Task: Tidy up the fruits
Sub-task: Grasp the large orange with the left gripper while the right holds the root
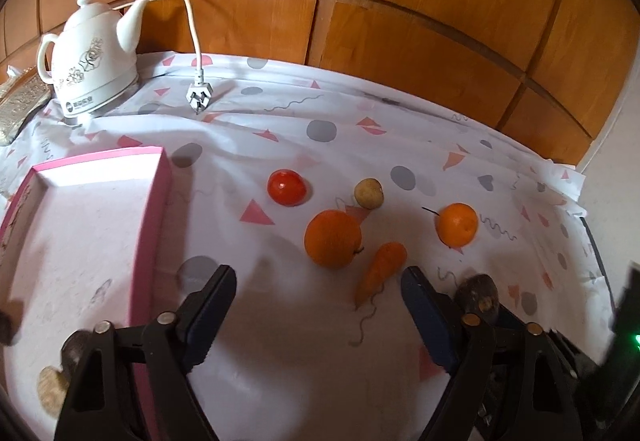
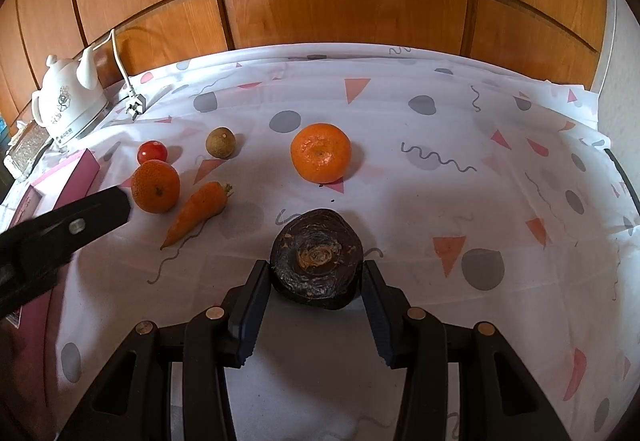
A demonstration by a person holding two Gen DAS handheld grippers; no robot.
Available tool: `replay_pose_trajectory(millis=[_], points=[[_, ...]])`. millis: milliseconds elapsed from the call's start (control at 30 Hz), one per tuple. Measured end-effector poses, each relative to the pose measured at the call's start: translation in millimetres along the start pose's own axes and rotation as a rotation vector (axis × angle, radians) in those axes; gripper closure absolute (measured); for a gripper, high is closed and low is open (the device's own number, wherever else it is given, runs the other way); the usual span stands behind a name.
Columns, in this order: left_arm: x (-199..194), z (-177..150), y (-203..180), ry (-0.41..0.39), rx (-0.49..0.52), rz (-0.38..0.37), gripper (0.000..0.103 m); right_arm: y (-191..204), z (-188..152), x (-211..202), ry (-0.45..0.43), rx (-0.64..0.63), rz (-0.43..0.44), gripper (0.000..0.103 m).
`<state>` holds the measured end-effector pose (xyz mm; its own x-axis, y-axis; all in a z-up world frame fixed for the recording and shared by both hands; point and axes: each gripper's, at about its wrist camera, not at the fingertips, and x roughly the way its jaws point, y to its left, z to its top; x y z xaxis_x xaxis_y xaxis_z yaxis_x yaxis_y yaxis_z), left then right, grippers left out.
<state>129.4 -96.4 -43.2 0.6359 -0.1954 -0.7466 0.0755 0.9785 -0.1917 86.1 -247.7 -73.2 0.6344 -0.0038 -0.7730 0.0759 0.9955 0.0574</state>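
My right gripper is shut on a dark purple root vegetable, held just above the cloth; it also shows in the left wrist view. My left gripper is open and empty, beside the pink box, which holds a dark item and a brownish one. On the cloth lie a tomato, a small brown fruit, two oranges and a carrot. The right wrist view shows the same tomato, brown fruit, oranges and carrot.
A white electric kettle with its cord and plug stands at the back left. A patterned white cloth covers the table. Wooden panels rise behind it. The left gripper's finger crosses the right wrist view's left side.
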Motion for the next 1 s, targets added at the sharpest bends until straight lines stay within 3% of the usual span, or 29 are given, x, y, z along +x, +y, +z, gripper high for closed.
replay_pose_trajectory(millis=[433, 467, 533, 567, 1000], points=[[39.9, 13.2, -1.6, 0.02, -0.037, 0.022, 0.03, -1.7, -1.6, 2.4, 0.006, 0.003, 0.02, 0.056], [42.0, 13.6, -2.2, 0.024, -0.036, 0.019, 0.033, -1.6, -1.7, 2.5, 0.006, 0.003, 0.019, 0.056], [46.7, 12.3, -4.6, 0.038, -0.019, 0.017, 0.062, -1.3, -1.6, 2.5, 0.006, 0.004, 0.02, 0.056], [46.7, 11.2, -6.0, 0.036, -0.006, 0.01, 0.064, -1.3, -1.6, 2.4, 0.006, 0.004, 0.02, 0.056], [4.6, -22.5, 13.9, 0.028, 0.039, -0.071, 0.065, -0.2, -2.4, 3.9, 0.002, -0.001, 0.02, 0.056]])
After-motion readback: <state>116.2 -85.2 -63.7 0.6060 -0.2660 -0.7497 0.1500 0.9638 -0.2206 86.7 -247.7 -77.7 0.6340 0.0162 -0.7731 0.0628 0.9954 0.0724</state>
